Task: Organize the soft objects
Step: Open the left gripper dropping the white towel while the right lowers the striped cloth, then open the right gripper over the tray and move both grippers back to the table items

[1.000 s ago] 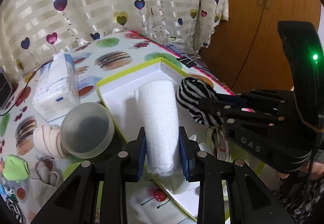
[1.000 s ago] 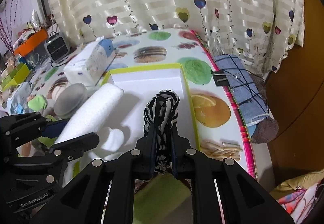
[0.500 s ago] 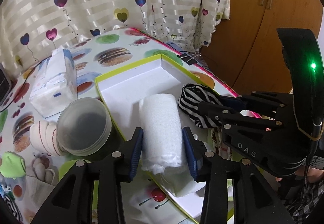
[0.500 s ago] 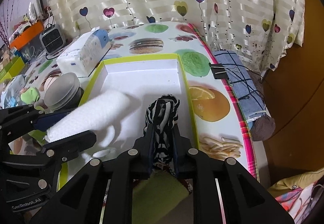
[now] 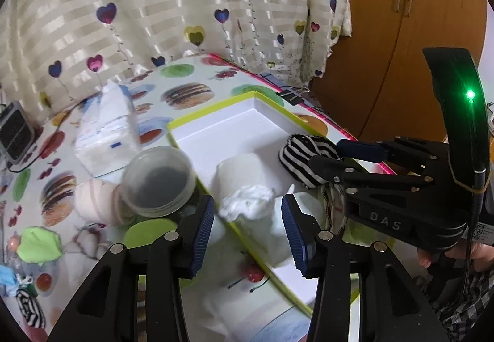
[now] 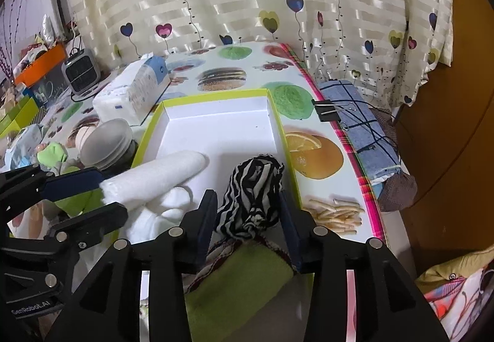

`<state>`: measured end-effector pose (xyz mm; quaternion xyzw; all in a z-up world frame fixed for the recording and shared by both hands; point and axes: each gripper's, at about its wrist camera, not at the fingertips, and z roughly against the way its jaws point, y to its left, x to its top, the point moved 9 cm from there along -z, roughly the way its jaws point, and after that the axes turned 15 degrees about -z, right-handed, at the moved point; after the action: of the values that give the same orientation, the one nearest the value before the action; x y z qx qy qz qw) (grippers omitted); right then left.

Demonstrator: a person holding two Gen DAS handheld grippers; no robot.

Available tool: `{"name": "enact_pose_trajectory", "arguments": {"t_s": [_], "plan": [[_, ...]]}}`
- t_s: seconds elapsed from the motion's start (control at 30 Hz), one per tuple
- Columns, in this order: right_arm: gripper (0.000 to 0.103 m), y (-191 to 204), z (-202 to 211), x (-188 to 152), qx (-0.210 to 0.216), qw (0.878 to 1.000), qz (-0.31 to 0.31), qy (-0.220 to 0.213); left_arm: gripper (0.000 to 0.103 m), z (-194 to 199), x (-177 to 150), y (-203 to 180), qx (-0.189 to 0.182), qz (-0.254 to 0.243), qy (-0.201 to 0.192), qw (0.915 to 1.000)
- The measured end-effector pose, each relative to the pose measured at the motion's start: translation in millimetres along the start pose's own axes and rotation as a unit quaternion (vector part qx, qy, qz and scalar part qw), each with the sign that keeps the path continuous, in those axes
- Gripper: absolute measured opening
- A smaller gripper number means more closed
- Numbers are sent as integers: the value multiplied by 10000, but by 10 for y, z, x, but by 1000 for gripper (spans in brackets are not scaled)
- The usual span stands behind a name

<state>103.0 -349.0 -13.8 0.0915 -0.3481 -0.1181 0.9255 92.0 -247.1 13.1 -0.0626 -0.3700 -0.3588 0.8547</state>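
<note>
Glossy food-print tablecloth point(image 6: 222, 76); both grippers' ribbed fingers point(image 5: 202, 227) opening off fluffy white roll point(image 5: 244, 184) and striped cloth point(image 6: 253, 193).

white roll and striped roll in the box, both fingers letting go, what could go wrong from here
1. The white roll lies with its near end over the box's edge, not fully inside; it may slip out as the left gripper opens.
2. The striped roll sits between the opening right gripper fingers; pulling back could drag it along.
3. Both rolls may loosen and unroll once released.

Table point(image 6: 234, 62): tray point(image 6: 279, 122), tissue pack point(image 6: 132, 95), lidded jar point(image 5: 157, 178)
</note>
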Motion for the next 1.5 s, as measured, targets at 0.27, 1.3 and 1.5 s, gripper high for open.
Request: {"name": "enact_pose_trajectory", "arguments": {"t_s": [0.27, 1.3, 1.5], "plan": [[42, 144, 227, -73, 36, 9997, 23, -221, 45, 308, -157, 152, 249, 162, -91, 9995], [42, 1425, 621, -545, 1036, 9922, 583, -385, 45, 1159, -1120, 1124, 1375, 1155, -72, 9837], [42, 1679, 569, -603, 1220, 9893, 721, -334, 45, 1261, -1292, 1376, 1536, 1372, -76, 9785]]}}
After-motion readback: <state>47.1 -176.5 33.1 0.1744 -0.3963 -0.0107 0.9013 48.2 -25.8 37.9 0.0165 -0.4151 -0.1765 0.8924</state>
